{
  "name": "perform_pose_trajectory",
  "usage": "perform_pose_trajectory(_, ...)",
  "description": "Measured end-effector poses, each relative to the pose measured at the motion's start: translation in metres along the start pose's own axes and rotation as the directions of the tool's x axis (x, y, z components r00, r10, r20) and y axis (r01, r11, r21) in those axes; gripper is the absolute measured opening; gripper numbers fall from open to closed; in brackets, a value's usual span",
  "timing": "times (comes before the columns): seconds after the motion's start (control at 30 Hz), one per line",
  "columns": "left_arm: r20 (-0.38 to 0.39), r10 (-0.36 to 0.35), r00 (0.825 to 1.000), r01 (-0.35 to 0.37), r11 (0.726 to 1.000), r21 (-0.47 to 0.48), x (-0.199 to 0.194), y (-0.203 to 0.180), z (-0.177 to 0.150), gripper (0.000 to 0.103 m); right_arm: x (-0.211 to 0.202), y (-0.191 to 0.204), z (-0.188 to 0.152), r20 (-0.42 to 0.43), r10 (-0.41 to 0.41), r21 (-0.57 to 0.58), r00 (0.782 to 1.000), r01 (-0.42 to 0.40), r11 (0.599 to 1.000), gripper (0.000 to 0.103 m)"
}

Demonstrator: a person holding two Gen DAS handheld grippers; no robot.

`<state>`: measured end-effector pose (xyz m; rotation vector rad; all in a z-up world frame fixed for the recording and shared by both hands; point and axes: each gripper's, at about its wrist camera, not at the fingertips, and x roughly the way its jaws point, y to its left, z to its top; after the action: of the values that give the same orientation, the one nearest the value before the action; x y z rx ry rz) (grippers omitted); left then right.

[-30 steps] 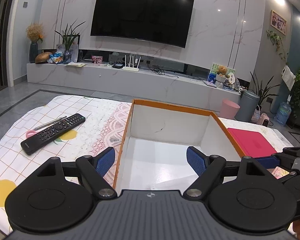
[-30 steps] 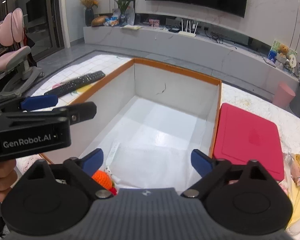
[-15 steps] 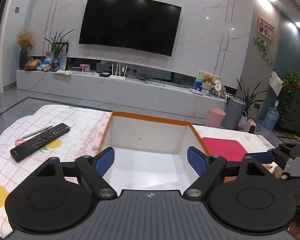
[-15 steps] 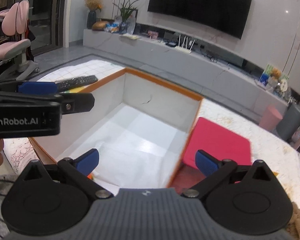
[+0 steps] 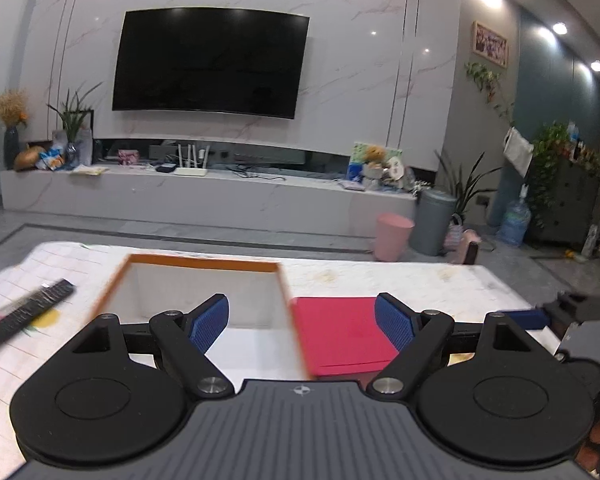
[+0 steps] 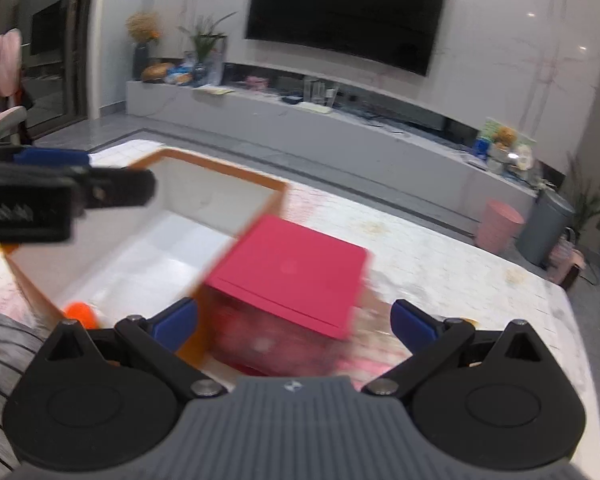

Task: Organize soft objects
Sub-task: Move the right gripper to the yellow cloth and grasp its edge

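An open box (image 5: 204, 266) with an orange rim and white inside stands on the table; its rim (image 6: 220, 168) also shows in the right wrist view. An orange soft toy (image 6: 80, 314) lies in the box's near corner. My left gripper (image 5: 302, 322) is open and empty, held above the box's right wall. My right gripper (image 6: 294, 320) is open and empty over a red box (image 6: 292, 268) beside the orange-rimmed box. The left gripper's body (image 6: 60, 196) crosses the right wrist view at the left. The right gripper's blue fingertip (image 5: 522, 318) shows at the right edge of the left wrist view.
The red box (image 5: 340, 332) sits right of the open box. A black remote (image 5: 26, 314) lies on the patterned tablecloth (image 5: 60, 264) at the left. Beyond the table are a TV console (image 5: 204, 196), a pink bin (image 5: 394, 236) and a grey bin (image 5: 436, 222).
Both grippers have drawn back, tilted up and swung right. The box looks smaller and farther left, and the red box now sits between the right gripper's fingers. Both stay open.
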<state>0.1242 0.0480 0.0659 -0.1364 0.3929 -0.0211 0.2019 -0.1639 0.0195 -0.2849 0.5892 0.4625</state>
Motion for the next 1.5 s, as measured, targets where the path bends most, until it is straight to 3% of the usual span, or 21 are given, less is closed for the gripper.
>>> perform_pose_trajectory(0.1, -0.008, -0.025, 1.000, 0.025, 0.999, -0.027, 0.004, -0.025, -0.009, 0.097, -0.009, -0.037, -0.020, 0.022, -0.062, 0.034, 0.998, 0.061, 0.998, 0.100)
perform_pose_trajectory(0.17, -0.023, -0.041, 0.999, 0.041, 0.999, -0.016, 0.010, -0.043, -0.018, 0.097, -0.013, -0.067, -0.038, 0.041, -0.138, 0.117, 0.990, 0.133, 0.984, 0.100)
perform_pose_trajectory(0.37, 0.011, -0.075, 0.997, 0.073, 0.990, 0.118, 0.015, -0.084, -0.060, 0.097, -0.023, -0.151, -0.090, -0.100, -0.260, 0.356, 0.960, 0.279, 0.892, 0.100)
perform_pose_trajectory(0.47, -0.049, -0.126, 0.991, 0.132, 0.977, 0.166, 0.023, -0.095, -0.080, 0.097, -0.035, -0.172, -0.116, -0.126, -0.265, 0.426, 0.956, 0.294, 0.855, 0.100)
perform_pose_trajectory(0.7, -0.133, -0.145, 0.980, 0.175, 0.951, 0.255, 0.039, -0.117, -0.112, 0.097, -0.044, -0.188, -0.159, -0.183, -0.227, 0.461, 0.957, 0.288, 0.839, 0.100)
perform_pose_trajectory(0.93, -0.179, -0.131, 0.975, 0.181, 0.935, 0.304, 0.048, -0.124, -0.131, 0.097, -0.022, -0.174, -0.154, -0.164, -0.143, 0.411, 0.976, 0.199, 0.890, 0.090)
perform_pose_trajectory(1.2, -0.216, -0.071, 0.974, 0.141, 0.934, 0.327, 0.048, -0.119, -0.133, 0.097, 0.035, -0.129, -0.133, -0.216, -0.017, 0.274, 0.976, 0.077, 0.959, 0.057)
perform_pose_trajectory(1.3, -0.224, -0.052, 0.973, 0.125, 0.938, 0.324, 0.050, -0.114, -0.132, 0.097, 0.057, -0.121, -0.134, -0.264, -0.025, 0.261, 0.964, 0.096, 0.961, 0.057)
perform_pose_trajectory(1.43, -0.229, -0.054, 0.972, 0.123, 0.946, 0.299, 0.053, -0.110, -0.127, 0.097, 0.061, -0.119, -0.133, -0.262, -0.010, 0.255, 0.965, 0.079, 0.964, 0.060)
perform_pose_trajectory(1.5, -0.231, -0.055, 0.971, 0.123, 0.950, 0.288, 0.053, -0.108, -0.125, 0.097, 0.052, -0.124, -0.131, -0.258, 0.012, 0.271, 0.966, 0.061, 0.961, 0.075)
